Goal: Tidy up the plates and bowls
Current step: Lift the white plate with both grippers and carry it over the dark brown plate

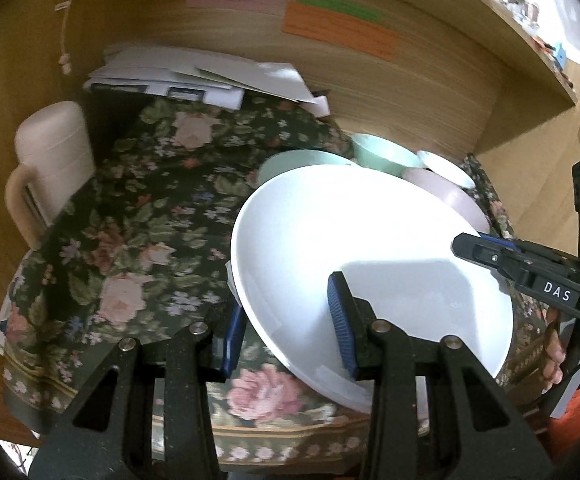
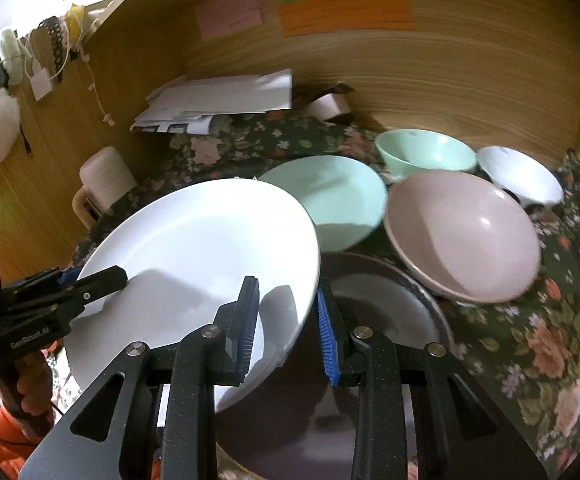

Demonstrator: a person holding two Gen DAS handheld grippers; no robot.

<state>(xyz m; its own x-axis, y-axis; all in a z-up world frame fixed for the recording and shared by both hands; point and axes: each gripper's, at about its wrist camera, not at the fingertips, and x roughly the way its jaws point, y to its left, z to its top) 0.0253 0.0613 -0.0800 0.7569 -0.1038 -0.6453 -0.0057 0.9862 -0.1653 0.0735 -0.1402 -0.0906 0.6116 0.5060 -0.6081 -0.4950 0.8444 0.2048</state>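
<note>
Both tongs, left (image 1: 290, 328) and right (image 2: 286, 328), clamp opposite rims of one white plate (image 2: 210, 248), tilted above the tabletop (image 1: 138, 208), three bowls crowding behind.

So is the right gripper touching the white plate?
Touching. The right wrist view shows the right gripper with its blue pads clamped on the white plate rim.

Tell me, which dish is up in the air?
The white plate. Both hand-held grippers, left and right, pinch its rim, and it tilts above the cloth. The mint plate, mint bowl and pink bowl sit on the table.
</note>
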